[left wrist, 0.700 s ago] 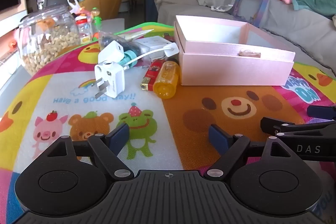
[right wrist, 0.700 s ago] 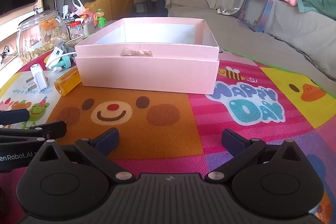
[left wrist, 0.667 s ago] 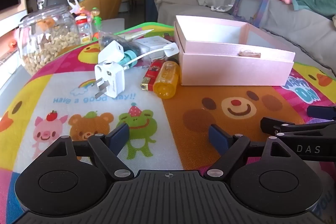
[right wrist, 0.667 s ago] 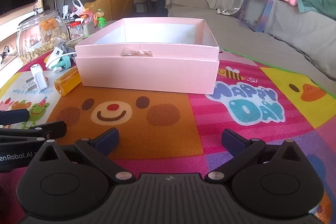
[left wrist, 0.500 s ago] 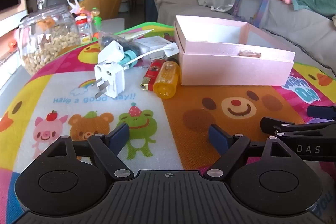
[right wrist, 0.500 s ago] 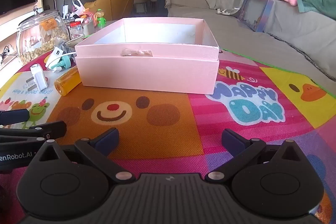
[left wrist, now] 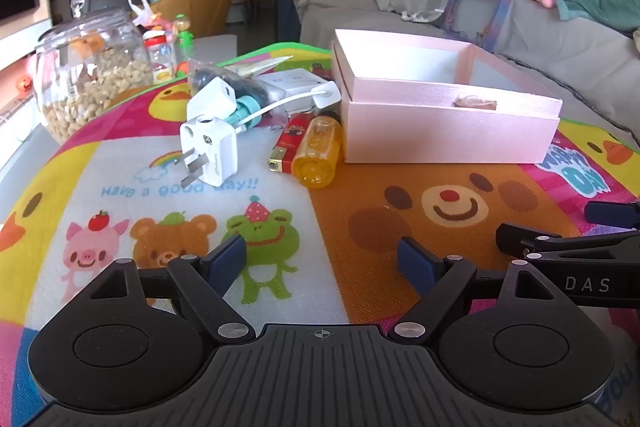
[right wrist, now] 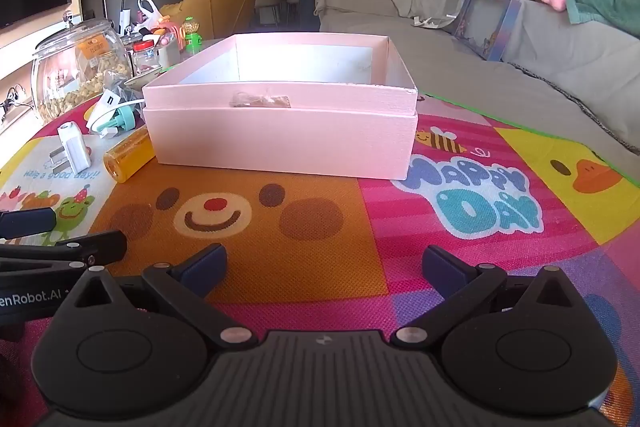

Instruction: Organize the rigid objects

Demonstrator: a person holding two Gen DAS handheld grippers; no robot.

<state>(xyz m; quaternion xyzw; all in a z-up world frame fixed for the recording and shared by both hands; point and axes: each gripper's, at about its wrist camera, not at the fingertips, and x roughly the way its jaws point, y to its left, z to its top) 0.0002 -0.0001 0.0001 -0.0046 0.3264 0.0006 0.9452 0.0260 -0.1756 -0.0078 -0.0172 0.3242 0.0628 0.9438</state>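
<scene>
An open pink box (left wrist: pixel 444 131) (right wrist: pixel 280 139) stands on a colourful cartoon mat (left wrist: pixel 400 219). Left of it lie a white plug adapter (left wrist: pixel 208 151) (right wrist: pixel 74 149), an amber bottle (left wrist: pixel 318 157) (right wrist: pixel 128 155), a red lighter (left wrist: pixel 290 143), a white charger (left wrist: pixel 210 99) with a cable and teal piece (left wrist: pixel 244 109), and a white block (left wrist: pixel 290 83). My left gripper (left wrist: pixel 322 259) is open and empty, low over the mat, short of these items. My right gripper (right wrist: pixel 322 267) is open and empty in front of the box.
A glass jar of nuts (left wrist: pixel 86 71) (right wrist: pixel 78 75) stands at the mat's left edge with small bottles (left wrist: pixel 160 55) behind. A grey sofa (right wrist: pixel 520 39) with toys runs along the right. The right gripper's fingers (left wrist: pixel 568 247) show at the left view's right edge.
</scene>
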